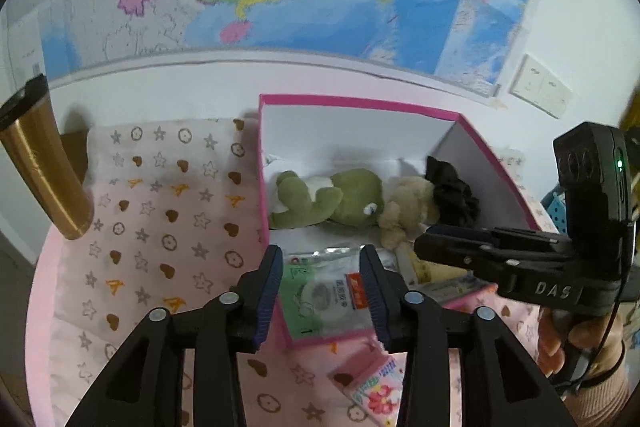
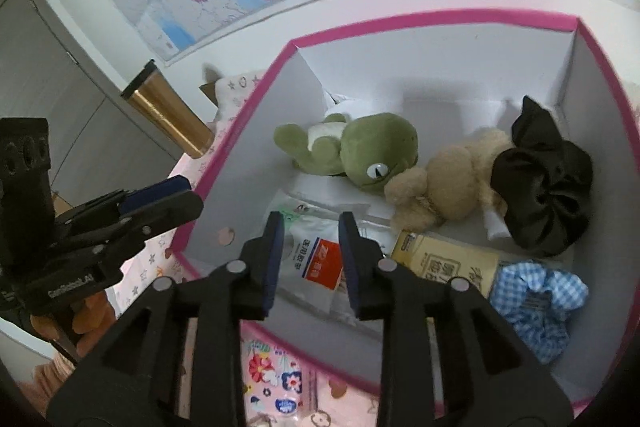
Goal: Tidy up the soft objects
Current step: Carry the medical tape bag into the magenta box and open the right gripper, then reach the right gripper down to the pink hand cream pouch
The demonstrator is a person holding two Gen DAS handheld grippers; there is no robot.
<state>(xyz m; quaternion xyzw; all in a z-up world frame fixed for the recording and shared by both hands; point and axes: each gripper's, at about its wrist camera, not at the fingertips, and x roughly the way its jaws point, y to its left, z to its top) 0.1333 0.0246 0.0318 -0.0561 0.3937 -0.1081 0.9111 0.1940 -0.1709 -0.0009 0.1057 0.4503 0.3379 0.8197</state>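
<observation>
Box nearly packed, both grippers empty over it.
Left gripper and right gripper jaws open; frog plush, bear, scrunchies sit inside pink box (tissue pack outside, likely next: reach, pinch).

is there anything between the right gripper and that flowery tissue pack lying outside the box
Nothing visible blocks it. The flowery tissue pack lies on the patterned cloth just outside the near wall of the pink box, below the open right gripper, which hangs over the box's near edge and holds nothing.
</observation>
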